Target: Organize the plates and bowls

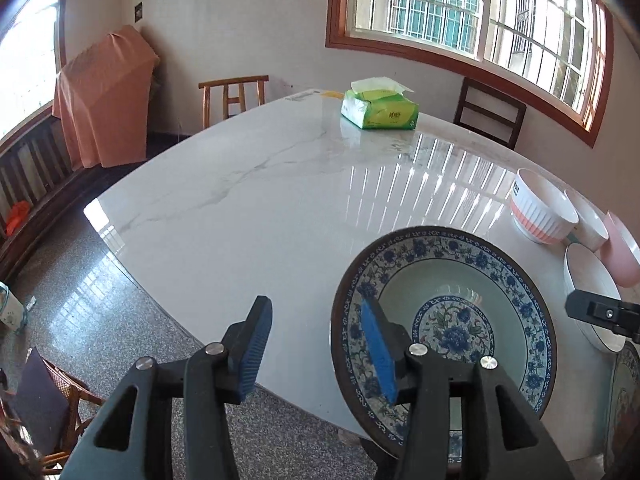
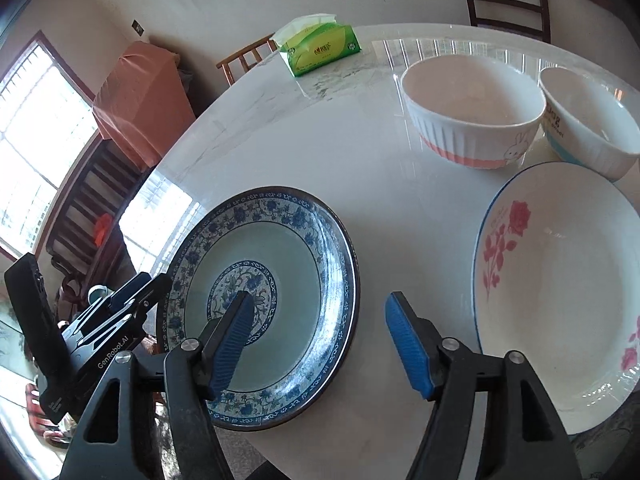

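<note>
Both hand-held grippers, left (image 1: 316,344) and right (image 2: 320,340), hung part-open and empty; blue-patterned plate (image 2: 280,264) looked glazed, slippery, breakable, so pinch its rim.

Near rim of blue-patterned plate (image 1: 444,276) hidden behind left tool (image 1: 316,356) fingers in left wrist view. Pink bowl (image 1: 620,256) cut by right edge there. Rose plate (image 2: 560,280) and blue-banded bowl (image 2: 592,120) clipped at right edge in right wrist view. Lettering on tissue pack (image 2: 320,48) too small to read.
</note>
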Demonstrator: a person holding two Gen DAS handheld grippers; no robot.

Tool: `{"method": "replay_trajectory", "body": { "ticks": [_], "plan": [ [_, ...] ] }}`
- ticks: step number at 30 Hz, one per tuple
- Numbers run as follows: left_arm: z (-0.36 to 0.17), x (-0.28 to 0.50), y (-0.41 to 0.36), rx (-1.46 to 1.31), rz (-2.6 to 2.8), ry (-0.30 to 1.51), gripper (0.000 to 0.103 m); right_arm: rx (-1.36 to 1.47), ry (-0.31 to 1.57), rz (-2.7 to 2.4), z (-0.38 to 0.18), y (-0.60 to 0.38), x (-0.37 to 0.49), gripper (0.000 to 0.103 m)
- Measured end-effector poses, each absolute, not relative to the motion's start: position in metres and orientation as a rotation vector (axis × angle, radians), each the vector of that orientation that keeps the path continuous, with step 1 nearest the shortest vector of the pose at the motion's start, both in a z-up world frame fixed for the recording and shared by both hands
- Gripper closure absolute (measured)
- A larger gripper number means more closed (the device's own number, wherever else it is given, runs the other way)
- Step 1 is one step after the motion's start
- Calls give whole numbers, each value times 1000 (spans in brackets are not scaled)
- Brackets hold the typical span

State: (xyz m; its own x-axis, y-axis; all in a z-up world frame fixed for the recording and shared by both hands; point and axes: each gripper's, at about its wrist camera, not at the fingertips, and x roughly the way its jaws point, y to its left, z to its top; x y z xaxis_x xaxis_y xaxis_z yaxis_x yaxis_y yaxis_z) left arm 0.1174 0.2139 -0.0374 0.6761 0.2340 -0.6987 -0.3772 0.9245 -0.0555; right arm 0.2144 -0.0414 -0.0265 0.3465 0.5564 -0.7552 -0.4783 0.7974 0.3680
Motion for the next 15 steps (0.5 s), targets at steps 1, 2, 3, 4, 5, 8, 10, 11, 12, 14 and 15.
{"method": "replay_trajectory", "body": {
  "ticks": [1, 2, 3, 4, 5, 8, 10, 11, 12, 14, 15],
  "plan": [
    [-32, 111, 216, -215, 348, 732, 55, 108, 984, 673, -18, -54, 206, 34],
    [-26, 104, 217, -233, 337, 714, 55, 137, 955, 672, -11, -69, 196, 32],
    [-20, 98, 216, -249, 314, 697, 55, 165, 930, 667, -5, -87, 184, 29],
    [-14, 91, 212, -262, 281, 682, 55, 189, 911, 660, -1, -106, 173, 27],
    [-8, 85, 205, -269, 237, 674, 55, 211, 897, 645, 1, -126, 161, 27],
    [4, 73, 163, -258, 45, 694, 55, 238, 857, 536, 4, -192, 124, 27],
    [4, 74, 126, -249, -116, 750, 55, 220, 830, 418, 3, -238, 100, 27],
    [2, 76, 105, -241, -193, 783, 55, 213, 829, 365, 2, -259, 93, 27],
    [-2, 79, 85, -232, -262, 817, 55, 209, 836, 322, -2, -279, 85, 27],
    [-13, 86, 48, -217, -366, 879, 55, 231, 837, 243, -9, -318, 74, 27],
    [-18, 86, 31, -212, -398, 911, 55, 257, 842, 216, -13, -334, 69, 26]
  ]
}}
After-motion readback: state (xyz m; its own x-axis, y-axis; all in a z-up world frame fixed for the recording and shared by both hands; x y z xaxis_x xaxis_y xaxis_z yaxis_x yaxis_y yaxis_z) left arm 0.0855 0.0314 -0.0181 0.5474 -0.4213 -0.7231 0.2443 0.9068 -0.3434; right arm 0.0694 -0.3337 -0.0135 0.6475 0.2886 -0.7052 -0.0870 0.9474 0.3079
